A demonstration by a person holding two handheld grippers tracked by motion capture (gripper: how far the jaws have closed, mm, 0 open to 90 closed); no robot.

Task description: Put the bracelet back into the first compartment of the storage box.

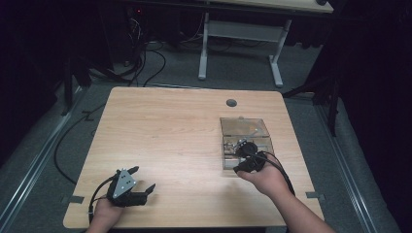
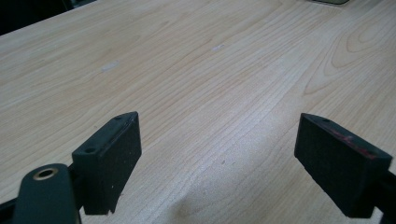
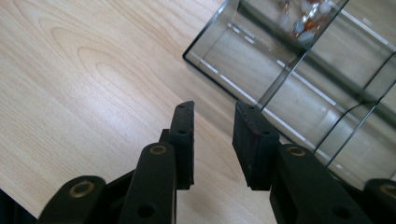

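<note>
Right gripper (image 3: 212,140) at near edge of clear compartment box (image 1: 245,141), centre-right of high view. Jaws part-open with small gap, nothing between pads. Small items (image 3: 306,21) sit in far compartment, upper right of right gripper view. Left gripper (image 2: 219,163) idle lower left, jaws spread wide, empty. Judgement: approach stage only, no pick made; grasp and everything after remains.

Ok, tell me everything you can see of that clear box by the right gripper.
The clear box looks like transparent plastic, rectangular, with thin dividers splitting it into compartments. It sits flat on the wooden table, right of centre. One far compartment holds small orange and white pieces, too blurred to identify; the nearer ones look empty. The right gripper, jaws partly apart with nothing between them, hangs over its near edge; contact cannot be told.
</note>
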